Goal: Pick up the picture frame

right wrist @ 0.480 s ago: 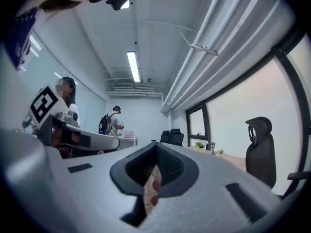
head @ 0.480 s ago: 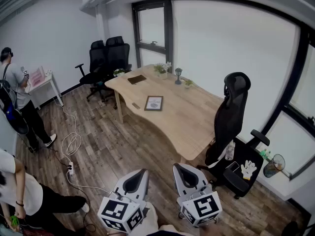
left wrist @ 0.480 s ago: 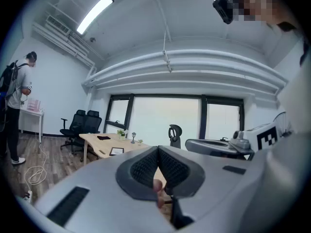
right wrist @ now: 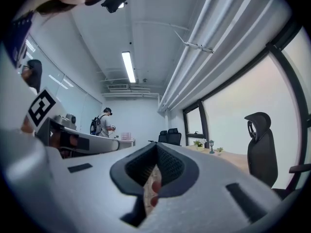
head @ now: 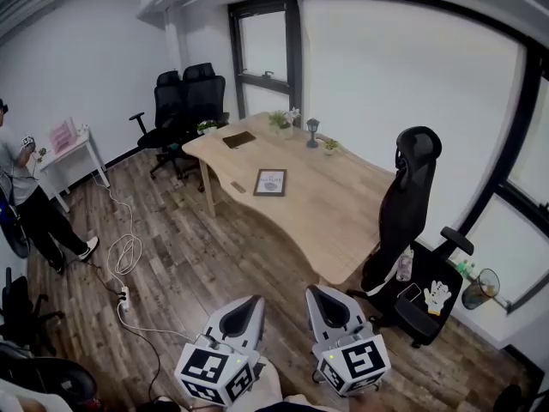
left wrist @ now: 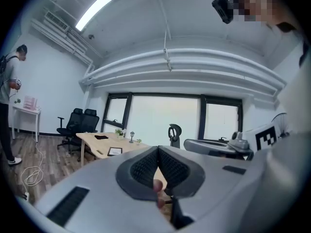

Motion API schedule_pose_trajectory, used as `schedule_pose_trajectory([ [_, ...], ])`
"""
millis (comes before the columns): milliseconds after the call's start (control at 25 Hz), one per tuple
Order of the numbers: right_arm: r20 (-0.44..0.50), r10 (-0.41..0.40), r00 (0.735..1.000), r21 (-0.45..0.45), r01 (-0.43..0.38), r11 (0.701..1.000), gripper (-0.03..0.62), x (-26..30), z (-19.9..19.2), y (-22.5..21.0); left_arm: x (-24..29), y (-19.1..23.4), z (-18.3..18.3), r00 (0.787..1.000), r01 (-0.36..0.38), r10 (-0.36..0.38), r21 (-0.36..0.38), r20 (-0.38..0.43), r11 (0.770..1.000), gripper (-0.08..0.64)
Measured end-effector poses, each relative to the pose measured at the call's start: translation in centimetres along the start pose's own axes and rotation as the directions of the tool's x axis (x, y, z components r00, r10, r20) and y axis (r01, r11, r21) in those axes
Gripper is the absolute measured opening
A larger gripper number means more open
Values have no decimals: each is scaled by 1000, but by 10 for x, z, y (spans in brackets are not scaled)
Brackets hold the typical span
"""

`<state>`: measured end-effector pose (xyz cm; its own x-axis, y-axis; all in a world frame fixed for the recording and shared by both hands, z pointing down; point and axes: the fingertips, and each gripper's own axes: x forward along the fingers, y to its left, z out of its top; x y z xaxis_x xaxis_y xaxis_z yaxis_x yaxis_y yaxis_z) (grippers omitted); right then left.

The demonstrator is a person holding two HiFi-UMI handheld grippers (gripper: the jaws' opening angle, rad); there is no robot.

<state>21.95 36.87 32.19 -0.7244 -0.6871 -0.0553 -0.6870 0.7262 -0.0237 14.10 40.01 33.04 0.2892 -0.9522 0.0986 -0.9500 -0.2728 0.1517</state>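
Two tools: the left tool (head: 247, 305) and the right tool (head: 317, 295) are both pinched fully together with nothing between them. They are held about level, side by side, at the near edge of the head view.
Task's thing: the dark-rimmed rectangular picture frame (head: 269, 182) lies flat on the pale wooden tabletop (head: 339, 217), in its far left part, well apart from both tools.
Step in hand: the approach, as I judge it; nothing is grasped yet.
Doing it well: walk up close and spread one tool's jaws before arriving. Come in low at a frame rim, because it lies flat. The rim towards the tabletop's near left edge looks easiest to reach.
Risk: a steep approach may only push the frame along.
Containers: small pots with green plants (head: 283, 120) stand along the far edge, clear of the frame. The frame holds a pale sheet, too small to read.
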Motion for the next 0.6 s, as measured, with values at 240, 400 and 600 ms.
schedule_pose_trajectory([
  [240,1,-8,1000,9,8,1000,0,25,-2,0,10,21,1,1000,17,-17,-13,-10,1000,5],
  [400,0,-6,1000,7,6,1000,0,47,-5,3,18,36,2,1000,21,-21,-17,-16,1000,5],
  [600,-11,3,1000,-3,-3,1000,0,74,-13,3,30,56,1,1000,19,-19,-19,-17,1000,5],
])
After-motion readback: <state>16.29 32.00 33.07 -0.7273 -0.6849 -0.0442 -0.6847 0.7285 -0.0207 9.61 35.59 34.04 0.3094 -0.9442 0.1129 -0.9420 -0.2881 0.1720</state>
